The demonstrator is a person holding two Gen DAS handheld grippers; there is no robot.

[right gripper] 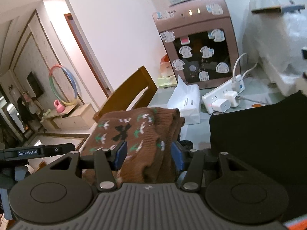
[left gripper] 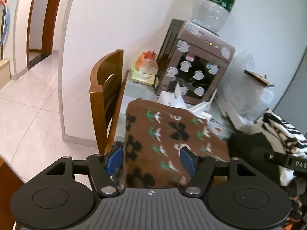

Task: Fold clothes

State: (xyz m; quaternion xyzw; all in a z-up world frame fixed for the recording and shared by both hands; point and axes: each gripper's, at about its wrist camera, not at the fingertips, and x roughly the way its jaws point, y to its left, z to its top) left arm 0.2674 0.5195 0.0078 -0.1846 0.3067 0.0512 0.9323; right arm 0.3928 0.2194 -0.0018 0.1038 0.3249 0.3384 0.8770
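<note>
A brown knitted garment (left gripper: 163, 134) with black flowers and green and white marks lies folded near the table's left edge. My left gripper (left gripper: 151, 160) is open, its blue pads (left gripper: 114, 160) wide on either side of the cloth's near end. In the right wrist view the same garment (right gripper: 134, 130) is bunched between the spread pads of my right gripper (right gripper: 148, 157), which do not visibly press on it. A black garment (right gripper: 259, 134) lies folded to the right.
A stickered water dispenser (left gripper: 193, 65) stands at the back of the glass table (left gripper: 134, 92). In front of it lie a tissue pack (right gripper: 186, 103) and a power strip (right gripper: 222, 95). A wooden chair (left gripper: 107, 99) stands at the left; a striped cloth (left gripper: 282, 130) lies right.
</note>
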